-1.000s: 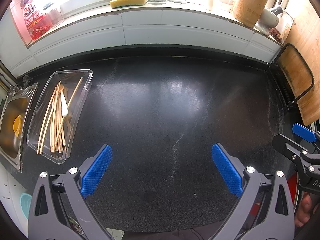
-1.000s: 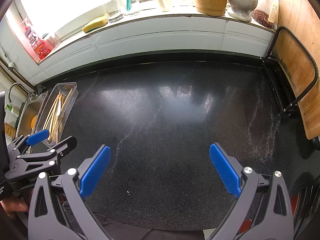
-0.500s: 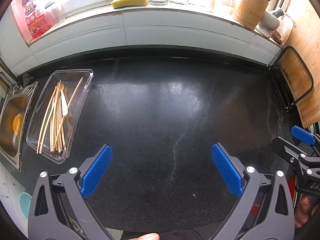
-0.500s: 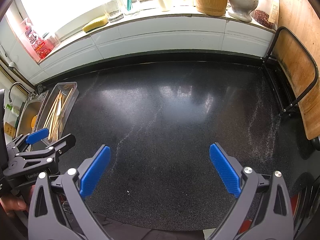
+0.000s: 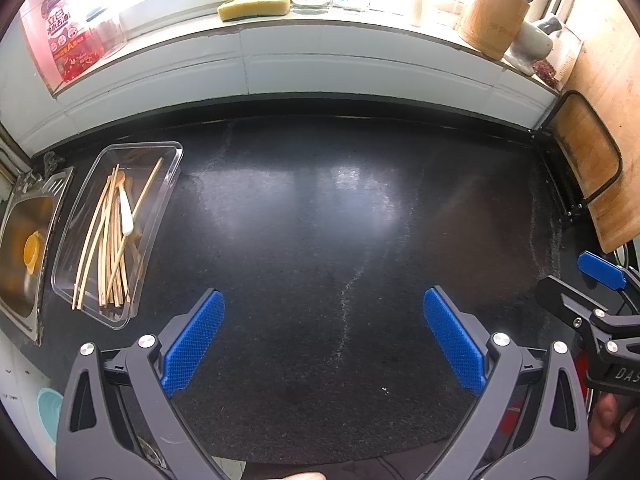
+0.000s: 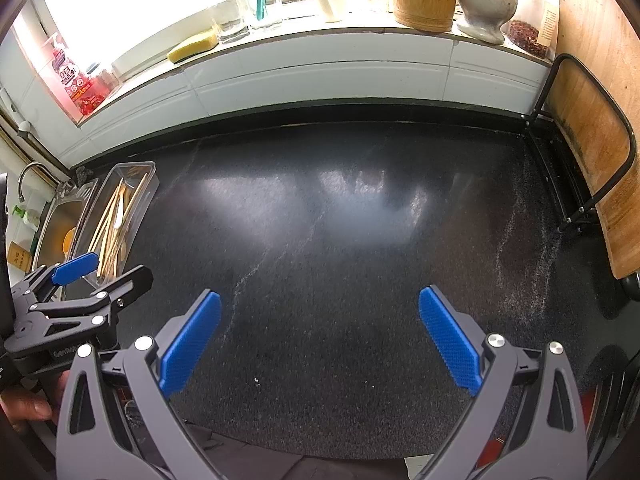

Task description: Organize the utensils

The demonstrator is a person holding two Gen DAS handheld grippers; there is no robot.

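Almost nothing has moved since a second ago: in the left wrist view your right gripper [image 5: 576, 284] has slid a touch lower at the right edge, and the tray sits where it was. Your left gripper [image 5: 324, 338] is spread wide with nothing between the blue pads, hovering above the dark countertop [image 5: 320, 220]; same for the right one in its own view, jaws apart and empty over bare stone. The utensils are all in the clear plastic tray [image 5: 170, 160] at the counter's far left, just beside the sink [image 5: 24, 240]: a bundle of wooden chopsticks [image 5: 106, 248] lying lengthwise, one stick crossing the rest at a slant, and a white spoon [image 5: 126, 216] resting on top of the bundle. Tray parked by the sink probably because it takes washed pieces there. No loose utensil shows on the counter, so judging by that, the sorting looks done or nearly so, and you hold both tools open and low near the front edge as a neutral rest pose. The wooden holder [image 5: 494, 20] on the windowsill holds other utensils, well apart from the tray
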